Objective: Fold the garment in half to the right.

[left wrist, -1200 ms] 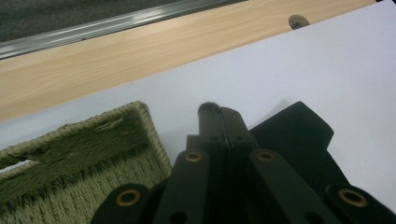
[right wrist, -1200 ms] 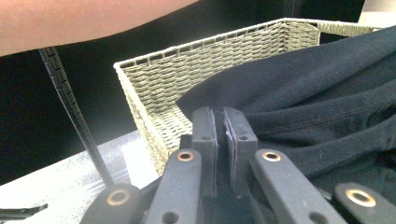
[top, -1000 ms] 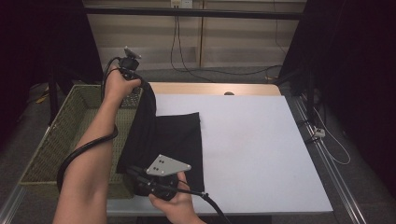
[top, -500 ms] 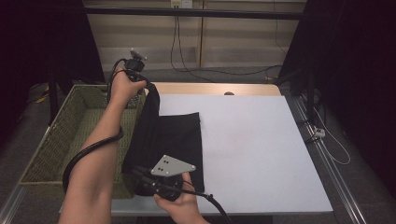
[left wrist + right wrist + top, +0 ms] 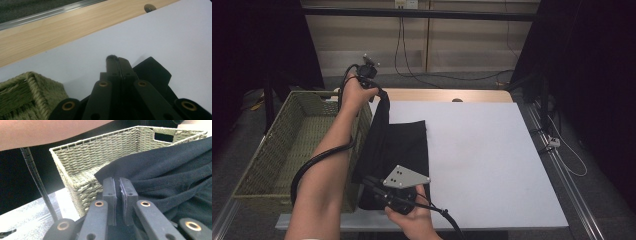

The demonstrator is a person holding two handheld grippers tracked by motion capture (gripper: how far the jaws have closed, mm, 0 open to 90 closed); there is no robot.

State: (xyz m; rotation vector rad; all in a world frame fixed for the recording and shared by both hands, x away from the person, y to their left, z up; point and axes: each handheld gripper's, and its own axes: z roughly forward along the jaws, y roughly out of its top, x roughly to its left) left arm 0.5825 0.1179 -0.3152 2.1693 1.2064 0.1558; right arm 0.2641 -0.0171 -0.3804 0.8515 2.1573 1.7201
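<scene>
Left gripper (image 5: 371,85) pinching our black cloth (image 5: 399,150) high beside the basket (image 5: 287,145), right gripper (image 5: 373,186) clamped on its near edge.

A recording lab; black curtains (image 5: 582,75) flank a white-topped table (image 5: 492,150); cables (image 5: 404,45) trail behind.

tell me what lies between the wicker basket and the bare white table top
The black garment, held by both grippers, lies between the wicker basket and the white table top, as the high view shows.
</scene>
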